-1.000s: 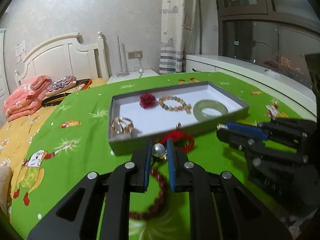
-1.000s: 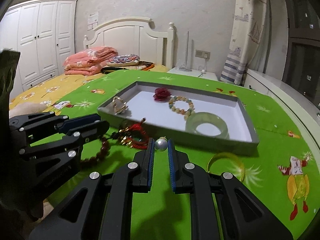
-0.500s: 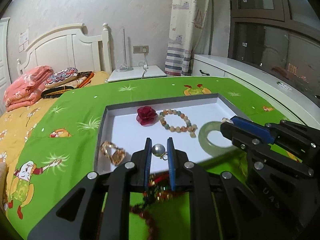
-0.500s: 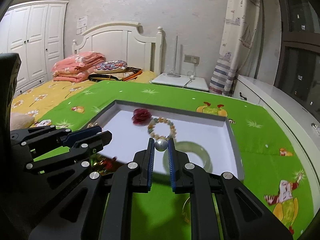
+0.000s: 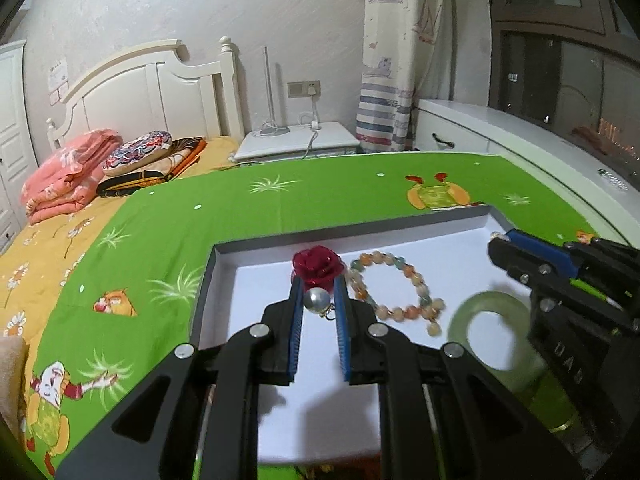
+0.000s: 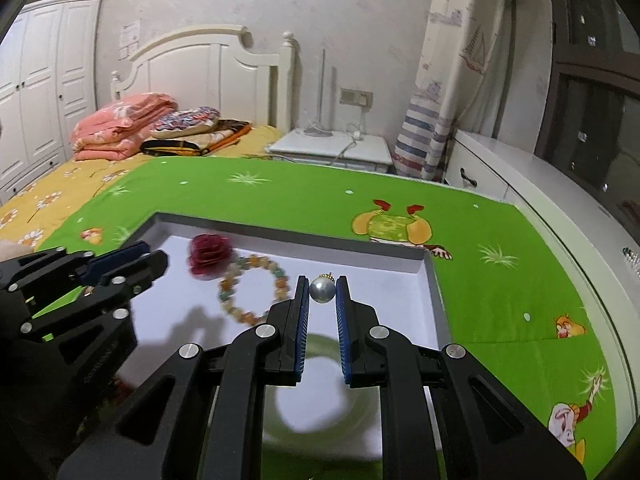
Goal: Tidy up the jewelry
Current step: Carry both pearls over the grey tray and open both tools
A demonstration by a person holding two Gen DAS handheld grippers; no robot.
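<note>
A grey-walled tray [image 5: 224,245] with a white floor lies on the green cloth. In it are a red rose ornament [image 5: 318,267], a bead bracelet [image 5: 394,290] and a green jade bangle [image 5: 490,334]. My left gripper [image 5: 317,300] is shut on a pearl earring [image 5: 317,301] above the tray, just in front of the rose. My right gripper [image 6: 322,289] is shut on a second pearl earring [image 6: 322,289] above the tray's right part [image 6: 434,280], over the bangle [image 6: 320,412]. The rose [image 6: 210,254] and bracelet [image 6: 252,294] show to its left.
The green cartoon cloth [image 5: 168,216] covers a bed with pink folded blankets [image 5: 68,172] and pillows by the white headboard [image 5: 152,88]. A white nightstand [image 5: 296,144] and a white cabinet [image 6: 520,184] stand beyond. Red jewelry peeks below the tray's near edge [image 5: 320,468].
Both grippers have moved forward from the cloth in front of the tray to above its floor, each still holding its pearl earring. The gold piece and red beads have dropped out of view.
</note>
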